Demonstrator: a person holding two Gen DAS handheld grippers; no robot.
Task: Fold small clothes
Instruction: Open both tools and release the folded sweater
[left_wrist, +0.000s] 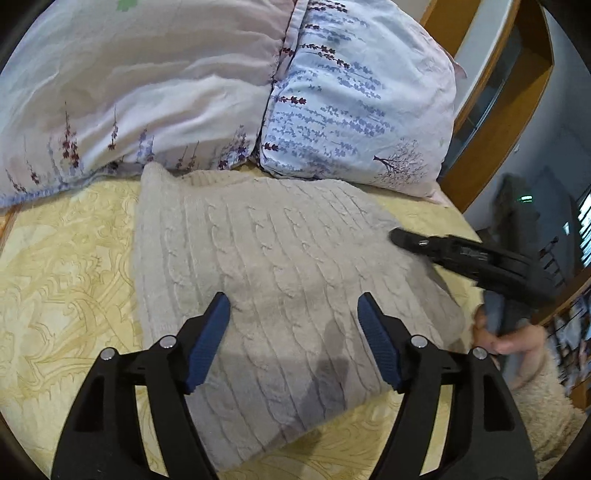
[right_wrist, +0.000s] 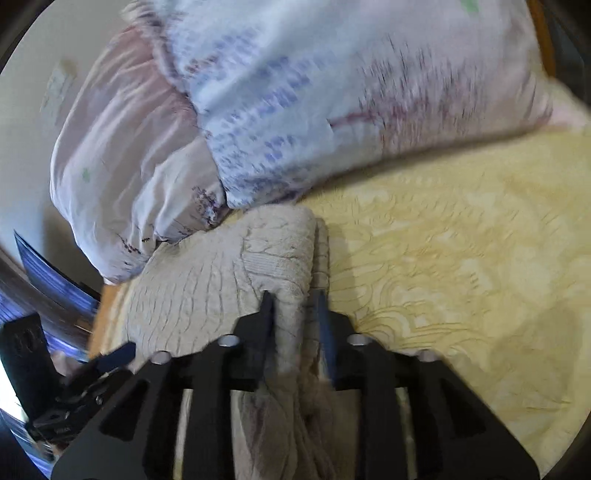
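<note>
A beige cable-knit sweater (left_wrist: 280, 280) lies folded on the yellow bedspread (left_wrist: 66, 280). My left gripper (left_wrist: 293, 314) is open and empty, hovering just above the sweater's near part. My right gripper shows at the sweater's right edge in the left wrist view (left_wrist: 410, 240). In the right wrist view the right gripper (right_wrist: 295, 302) is shut on a bunched fold of the sweater (right_wrist: 221, 273), with cloth squeezed between its jaws. The left gripper's blue fingertip (right_wrist: 118, 356) shows at the lower left of that view.
Two floral pillows (left_wrist: 155, 92) (left_wrist: 362, 110) lie against the headboard just behind the sweater. A wooden bed frame (left_wrist: 506, 110) runs along the right. The bedspread (right_wrist: 461, 258) stretches to the right of the sweater in the right wrist view.
</note>
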